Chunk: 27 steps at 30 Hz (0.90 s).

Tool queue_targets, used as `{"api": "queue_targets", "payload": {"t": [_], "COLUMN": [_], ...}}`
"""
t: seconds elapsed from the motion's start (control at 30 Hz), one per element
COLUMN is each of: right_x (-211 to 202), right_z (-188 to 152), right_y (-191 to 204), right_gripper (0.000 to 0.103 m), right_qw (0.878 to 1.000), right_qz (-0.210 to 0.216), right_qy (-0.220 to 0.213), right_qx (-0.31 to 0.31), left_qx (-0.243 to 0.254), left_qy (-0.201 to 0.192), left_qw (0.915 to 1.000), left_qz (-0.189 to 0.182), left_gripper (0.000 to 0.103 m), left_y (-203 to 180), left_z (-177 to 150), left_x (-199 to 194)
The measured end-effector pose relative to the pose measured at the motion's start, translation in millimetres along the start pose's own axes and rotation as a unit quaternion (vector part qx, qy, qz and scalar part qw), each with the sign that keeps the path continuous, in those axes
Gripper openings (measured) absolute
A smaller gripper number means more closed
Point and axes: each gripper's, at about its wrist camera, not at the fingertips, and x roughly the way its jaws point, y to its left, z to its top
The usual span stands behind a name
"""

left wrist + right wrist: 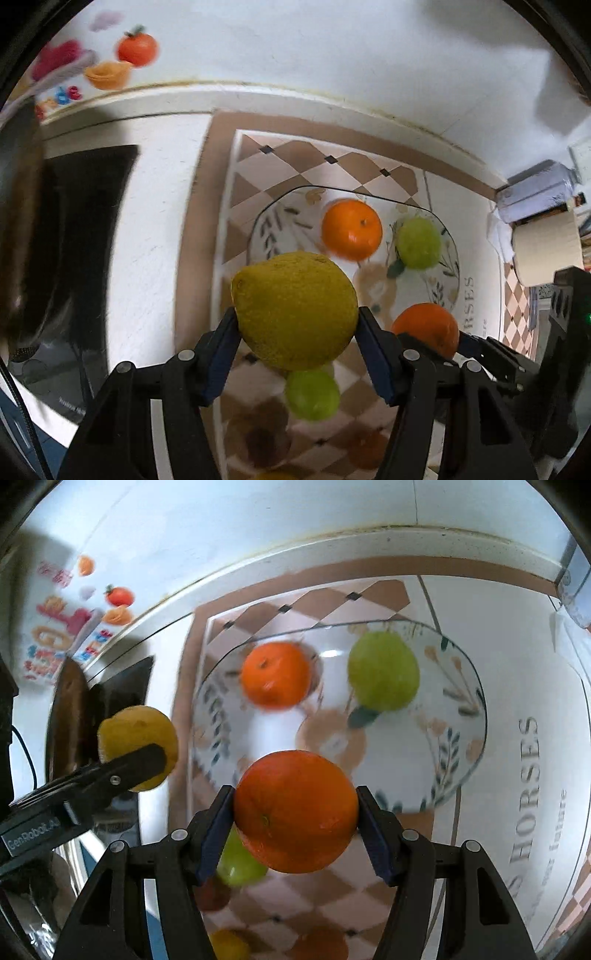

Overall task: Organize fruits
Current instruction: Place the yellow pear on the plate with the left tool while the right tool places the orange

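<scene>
Checkered cloth (258,177) w/ plate (266,225) — lemon (295,310), orange (295,812) gripped.

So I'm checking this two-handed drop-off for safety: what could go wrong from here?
The left gripper clamps the lemon and the right gripper an orange, close together; they could collide over the plate. A released fruit may knock the orange or green apple already there and roll off.
</scene>
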Motion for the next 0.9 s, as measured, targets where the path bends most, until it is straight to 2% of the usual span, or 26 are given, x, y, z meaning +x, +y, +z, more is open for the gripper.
{"api": "queue_targets", "payload": {"t": [0.27,0.43,0.53,0.6,0.63,0.67,0.73,0.77,0.8,0.9], "right_x": [40,47,51,53,53,52,48,45,42,30], "right_z": [23,26,25,25,25,25,24,23,22,18], "right_y": [-11,-12,-12,-12,-14,-15,-15,-14,-14,-13], "right_gripper": [0.067,0.068,0.068,0.069,0.075,0.087,0.090,0.090,0.090,0.094], "right_qw": [0.999,0.999,0.997,0.997,0.997,0.998,0.998,0.998,0.998,0.997], "right_qz": [-0.028,-0.027,-0.047,-0.046,-0.040,-0.033,-0.033,-0.036,-0.037,-0.054], "right_qy": [0.031,0.040,0.050,0.054,0.058,0.062,0.056,0.053,0.053,0.046], "right_qx": [-0.005,-0.007,-0.017,-0.017,-0.013,-0.007,-0.005,-0.006,-0.005,-0.005], "left_qx": [-0.002,-0.011,-0.020,-0.023,-0.023,-0.024,-0.025,-0.024,-0.023,-0.022], "left_qy": [0.073,0.098,0.117,0.120,0.120,0.119,0.112,0.109,0.104,0.090], "left_qw": [0.9973,0.9951,0.9929,0.9925,0.9926,0.9927,0.9934,0.9937,0.9943,0.9956], "left_qz": [0.007,0.004,0.004,0.002,0.002,0.002,0.000,0.001,0.004,0.010], "left_gripper": [0.060,0.060,0.060,0.060,0.060,0.061,0.072,0.084,0.088,0.088], "left_y": [-7,-5,-3,-1,-1,0,1,2,2,4], "left_z": [34,33,30,27,25,24,20,19,17,13], "left_x": [55,67,75,77,76,75,71,67,63,49]}}
